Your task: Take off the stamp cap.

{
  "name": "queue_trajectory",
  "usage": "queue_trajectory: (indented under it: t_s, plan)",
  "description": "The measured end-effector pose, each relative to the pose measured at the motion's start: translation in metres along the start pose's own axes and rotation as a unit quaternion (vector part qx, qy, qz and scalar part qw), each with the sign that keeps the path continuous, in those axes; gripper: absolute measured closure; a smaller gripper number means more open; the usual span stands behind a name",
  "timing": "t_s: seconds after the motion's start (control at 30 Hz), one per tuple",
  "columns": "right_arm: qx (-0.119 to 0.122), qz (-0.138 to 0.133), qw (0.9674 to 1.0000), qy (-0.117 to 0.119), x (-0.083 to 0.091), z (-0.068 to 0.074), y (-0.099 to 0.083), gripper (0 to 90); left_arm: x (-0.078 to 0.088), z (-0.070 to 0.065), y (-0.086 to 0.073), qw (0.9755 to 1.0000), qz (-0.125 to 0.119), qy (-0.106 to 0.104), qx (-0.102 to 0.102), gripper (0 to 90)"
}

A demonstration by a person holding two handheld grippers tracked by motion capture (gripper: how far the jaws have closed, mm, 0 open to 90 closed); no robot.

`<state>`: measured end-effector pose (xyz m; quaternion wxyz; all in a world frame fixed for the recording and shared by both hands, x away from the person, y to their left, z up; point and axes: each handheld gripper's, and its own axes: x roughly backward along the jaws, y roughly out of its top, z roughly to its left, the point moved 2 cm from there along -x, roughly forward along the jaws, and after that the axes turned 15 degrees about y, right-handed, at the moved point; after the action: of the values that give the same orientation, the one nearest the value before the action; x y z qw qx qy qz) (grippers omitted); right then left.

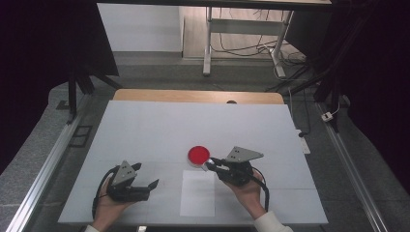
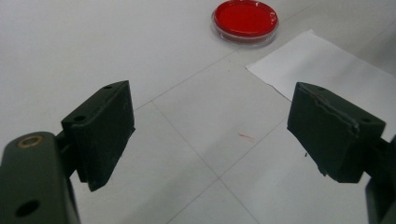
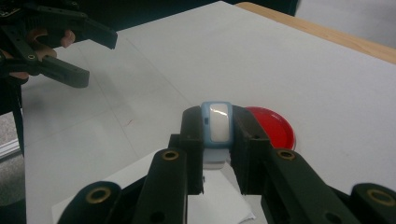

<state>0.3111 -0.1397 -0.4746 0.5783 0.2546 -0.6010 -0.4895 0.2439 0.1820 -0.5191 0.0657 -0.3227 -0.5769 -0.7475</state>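
Observation:
A round red dish (image 1: 198, 154) with a clear rim sits on the white table, also seen in the left gripper view as the red dish (image 2: 245, 21) and behind my right jaws as the red dish (image 3: 275, 128). My right gripper (image 1: 211, 163) is shut on a small light-blue and white device (image 3: 216, 123), held just beside the dish above the top of a white paper sheet (image 1: 198, 193). My left gripper (image 1: 145, 176) rests at the front left, open, nothing between its pads (image 2: 105, 130).
The white table top (image 1: 159, 125) has a wooden strip (image 1: 198, 95) at its far edge. A metal rail (image 1: 43, 169) runs along the left side and another along the right. A desk frame and cables stand beyond the table.

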Motion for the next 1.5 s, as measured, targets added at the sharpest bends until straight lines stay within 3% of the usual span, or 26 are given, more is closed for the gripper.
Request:
queue_trajectory:
  t_s: [0.57, 1.03, 1.5]
  plan:
    - [-0.002, -0.003, 1.0, 0.0, 0.0, 0.0, -0.001, 75.3, -0.005, -0.014, 0.018, 0.9998, -0.019, -0.007, -0.009, 15.5]
    - [0.002, -0.009, 1.0, 0.0, 0.0, 0.002, 0.001, 75.3, -0.015, -0.026, 0.03, 0.9995, -0.019, -0.014, -0.022, 15.5]
    - [0.002, -0.011, 0.9999, -0.002, 0.001, 0.002, 0.002, 75.3, -0.03, -0.05, 0.048, 0.9984, -0.023, -0.032, -0.04, 15.5]
